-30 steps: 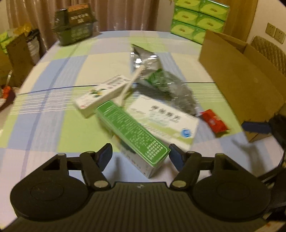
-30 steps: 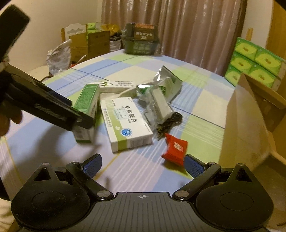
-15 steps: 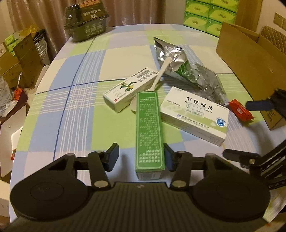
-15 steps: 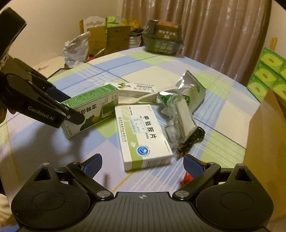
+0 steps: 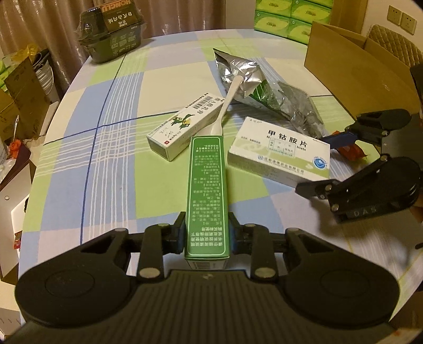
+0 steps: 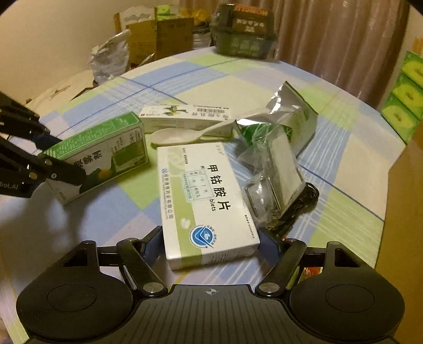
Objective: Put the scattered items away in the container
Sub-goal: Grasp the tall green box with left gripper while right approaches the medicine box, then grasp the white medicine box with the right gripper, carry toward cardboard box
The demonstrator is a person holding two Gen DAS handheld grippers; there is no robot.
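Observation:
My left gripper (image 5: pixel 206 232) is shut on the near end of a long green box (image 5: pixel 207 190), which also shows in the right wrist view (image 6: pixel 103 153). My right gripper (image 6: pixel 210 244) is open, its fingers on either side of a white and green medicine box (image 6: pixel 203 195), apart from its sides. That box lies flat on the table (image 5: pixel 280 150). A narrow white box (image 5: pixel 185 127), a white spoon (image 5: pixel 227 105), a silver foil bag (image 5: pixel 246 71), a clear plastic bag (image 6: pixel 275 169) and a red packet (image 5: pixel 353 152) lie around them. The open cardboard box (image 5: pixel 354 68) stands at the right.
A checked cloth covers the round table (image 5: pixel 105 132). A dark green container (image 5: pixel 113 34) stands at the far edge. Green tissue packs (image 5: pixel 285 18) are stacked behind the cardboard box. Cartons and bags (image 5: pixel 18 87) crowd the floor at the left.
My left gripper has closed on the green box, which was between open fingers before. My right gripper has moved forward and down so the white medicine box sits between its fingers.

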